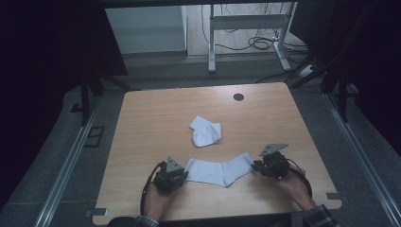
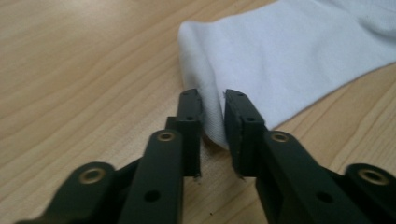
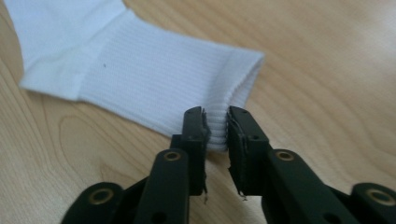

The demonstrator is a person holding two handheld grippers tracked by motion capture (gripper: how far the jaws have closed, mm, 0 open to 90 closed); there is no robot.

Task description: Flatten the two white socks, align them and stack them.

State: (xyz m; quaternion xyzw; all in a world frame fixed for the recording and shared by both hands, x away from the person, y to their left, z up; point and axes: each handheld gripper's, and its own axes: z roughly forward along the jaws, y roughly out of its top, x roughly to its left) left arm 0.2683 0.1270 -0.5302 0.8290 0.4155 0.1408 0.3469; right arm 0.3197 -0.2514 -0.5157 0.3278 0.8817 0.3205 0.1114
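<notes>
1. The table [image 1: 151, 123] is light wood grain with rounded corners and a round dark cable hole [image 1: 239, 97] near its far edge.
2. Around it lies grey floor with metal rails [image 1: 71, 156] at both sides; beyond stand a white desk frame [image 1: 246, 33] and loose cables [image 1: 260, 42]. The room's left and right sides are dark.
3. There are two white socks. The folded sock [image 1: 205, 132] lies near the table's middle, apart from the other.
4. The long sock [image 1: 220, 170] lies stretched out flat near the person's edge, between the two grippers.
5. There are two grippers, one in each hand. The left gripper [image 2: 214, 116] pinches the smooth end of the long sock [image 2: 289, 60].
6. The right gripper [image 3: 215, 128] pinches the ribbed cuff of the long sock [image 3: 154, 79].
</notes>
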